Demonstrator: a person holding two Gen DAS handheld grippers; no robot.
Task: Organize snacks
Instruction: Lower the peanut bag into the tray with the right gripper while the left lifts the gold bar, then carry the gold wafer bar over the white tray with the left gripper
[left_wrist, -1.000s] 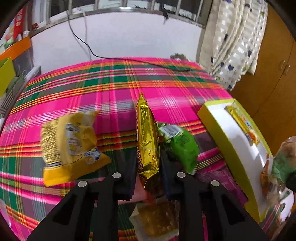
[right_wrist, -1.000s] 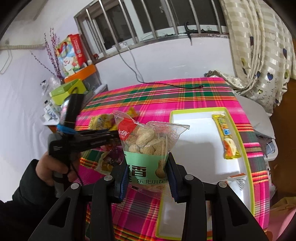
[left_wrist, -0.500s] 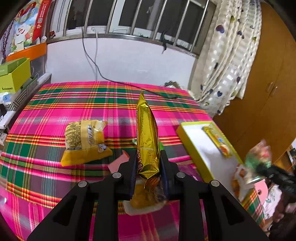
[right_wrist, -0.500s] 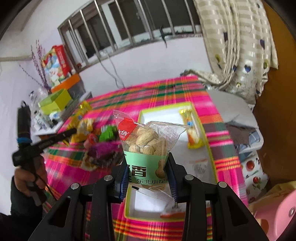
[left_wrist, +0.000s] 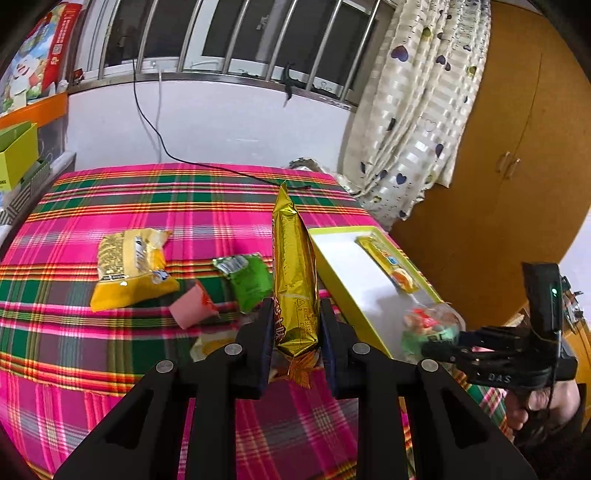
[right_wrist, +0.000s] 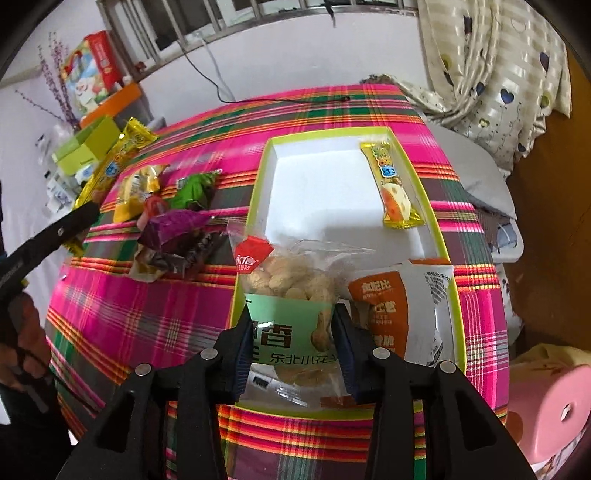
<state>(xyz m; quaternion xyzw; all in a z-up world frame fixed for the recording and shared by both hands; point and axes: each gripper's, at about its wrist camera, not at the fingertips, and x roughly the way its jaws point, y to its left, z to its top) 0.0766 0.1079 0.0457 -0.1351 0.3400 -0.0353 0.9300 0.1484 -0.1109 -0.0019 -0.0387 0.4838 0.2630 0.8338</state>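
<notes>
My left gripper (left_wrist: 294, 317) is shut on a long gold snack packet (left_wrist: 293, 273) and holds it upright above the plaid table, left of the tray; the packet also shows in the right wrist view (right_wrist: 114, 162). My right gripper (right_wrist: 293, 325) is shut on a peanut bag (right_wrist: 291, 291) with a green label, low over the near end of the green-rimmed white tray (right_wrist: 332, 184). In the tray lie a yellow bar packet (right_wrist: 391, 184) and an orange-and-white packet (right_wrist: 399, 306). The right gripper with its bag shows in the left wrist view (left_wrist: 436, 332).
Loose snacks lie on the plaid cloth left of the tray: a yellow bag (left_wrist: 129, 266), a green packet (left_wrist: 249, 280), a pink packet (left_wrist: 192, 304), a purple one (right_wrist: 173, 229). A cable (left_wrist: 229, 170) crosses the far table. A pink stool (right_wrist: 550, 410) stands at the right.
My right gripper has come down with the peanut bag to just over the near end of the tray. My left gripper has lifted the gold packet and drawn back from the table.
</notes>
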